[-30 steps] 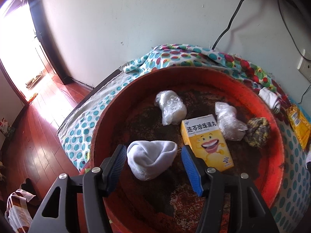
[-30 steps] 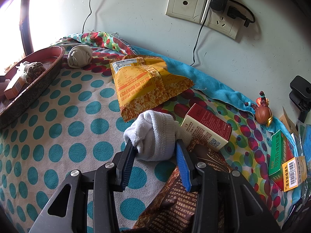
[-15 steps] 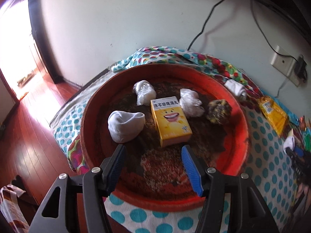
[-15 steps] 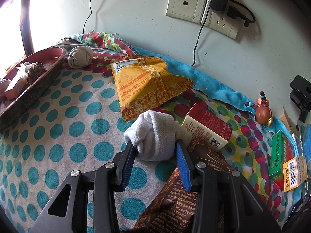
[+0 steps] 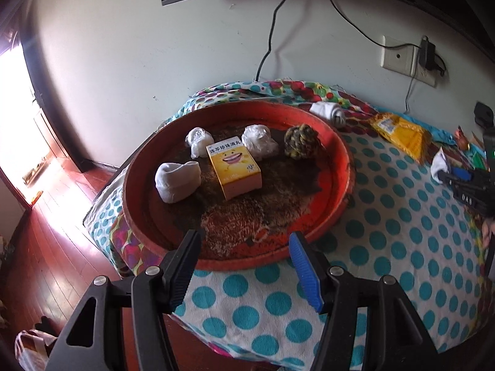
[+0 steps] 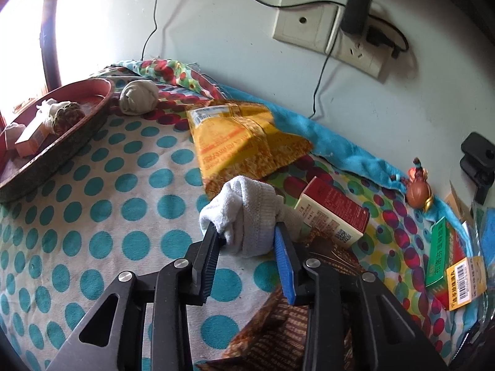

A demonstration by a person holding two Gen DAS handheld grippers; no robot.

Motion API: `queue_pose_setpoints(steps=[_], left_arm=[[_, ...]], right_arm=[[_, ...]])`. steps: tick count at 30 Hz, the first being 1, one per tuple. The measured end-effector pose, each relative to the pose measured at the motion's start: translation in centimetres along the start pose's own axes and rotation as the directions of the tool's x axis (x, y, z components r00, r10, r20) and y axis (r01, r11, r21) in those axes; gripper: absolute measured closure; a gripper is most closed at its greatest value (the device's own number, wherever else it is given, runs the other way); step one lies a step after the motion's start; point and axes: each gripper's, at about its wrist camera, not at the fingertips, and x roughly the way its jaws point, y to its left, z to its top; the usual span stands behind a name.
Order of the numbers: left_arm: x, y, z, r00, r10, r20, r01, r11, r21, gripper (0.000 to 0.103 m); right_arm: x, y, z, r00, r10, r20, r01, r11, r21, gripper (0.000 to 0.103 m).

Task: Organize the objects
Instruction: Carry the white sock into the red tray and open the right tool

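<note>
Step in hand: grabbing next item. Right gripper (image 6: 246, 238), lower centre of frame, jaws just closed further, now clamped on white sock (image 6: 244, 213) on dotted cloth (image 6: 92, 216). Left gripper (image 5: 244, 256) apart, empty, at the near rim of red tray (image 5: 343, 154). Next, probably: lift sock w/o snagging, carry to tray at upper left.

I count one red round tray (image 5: 342, 157). In it I see one rolled white sock (image 5: 177, 180), one yellow box (image 5: 234, 167), two plastic-wrapped bundles (image 5: 199, 140) (image 5: 259, 141) and one woven rope ball (image 5: 301, 140). Outside the tray, on the dotted cloth (image 6: 92, 232), there are two more rolled socks (image 6: 138, 96) (image 6: 247, 216), one yellow packet (image 6: 238, 136), one red and cream box (image 6: 332, 213), one green box (image 6: 441, 252) and one small figurine (image 6: 418, 190).
</note>
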Motion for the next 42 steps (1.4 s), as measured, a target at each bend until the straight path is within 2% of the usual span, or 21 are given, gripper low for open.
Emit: queue_pose_setpoints(steps=[3, 10, 15, 22, 26, 31, 37, 42], left_arm=[[-0.6, -0.3, -1.0, 1.0, 0.014, 0.013, -0.014, 0.999, 0.047, 0.042], [-1.1, 0.4, -2.1, 1.0, -0.005, 0.017, 0.004, 0.998, 0.065, 0.042], [-1.6, 1.8, -2.7, 0.999, -0.038, 0.015, 0.037, 0.999, 0.029, 0.042], [-2.4, 4.9, -3.6, 1.0, -0.023, 0.018, 0.023, 0.999, -0.026, 0.042], [-2.3, 6.3, -4.1, 1.0, -0.013, 0.005, 0.013, 0.999, -0.053, 0.042], [-2.0, 7.8, -4.6, 1.0, -0.01, -0.008, 0.01, 0.996, -0.087, 0.042], [-1.6, 8.2, -4.6, 1.0, -0.012, -0.018, 0.011, 0.995, -0.098, 0.042], [-1.0, 8.0, -4.7, 0.999, -0.024, -0.04, 0.021, 0.995, -0.094, 0.042]], right_arm=[[-0.6, 0.3, 0.5, 1.0, -0.016, 0.006, 0.016, 0.999, -0.029, 0.071], [-2.9, 2.1, 4.1, 0.997, 0.06, 0.037, -0.059, 0.997, -0.043, 0.071], [-3.6, 5.9, 7.1, 0.988, 0.149, 0.046, -0.145, 0.986, -0.081, 0.07], [-2.9, 13.0, 9.8, 0.968, 0.249, 0.019, -0.242, 0.953, -0.18, 0.07], [-2.3, 16.5, 10.3, 0.96, 0.278, -0.019, -0.275, 0.932, -0.237, 0.07], [-1.5, 19.3, 10.0, 0.961, 0.271, -0.063, -0.278, 0.918, -0.283, 0.07], [-0.5, 19.4, 9.9, 0.956, 0.282, -0.085, -0.294, 0.912, -0.286, 0.068], [-1.0, 18.5, 9.2, 0.955, 0.284, -0.083, -0.295, 0.906, -0.304, 0.059]])
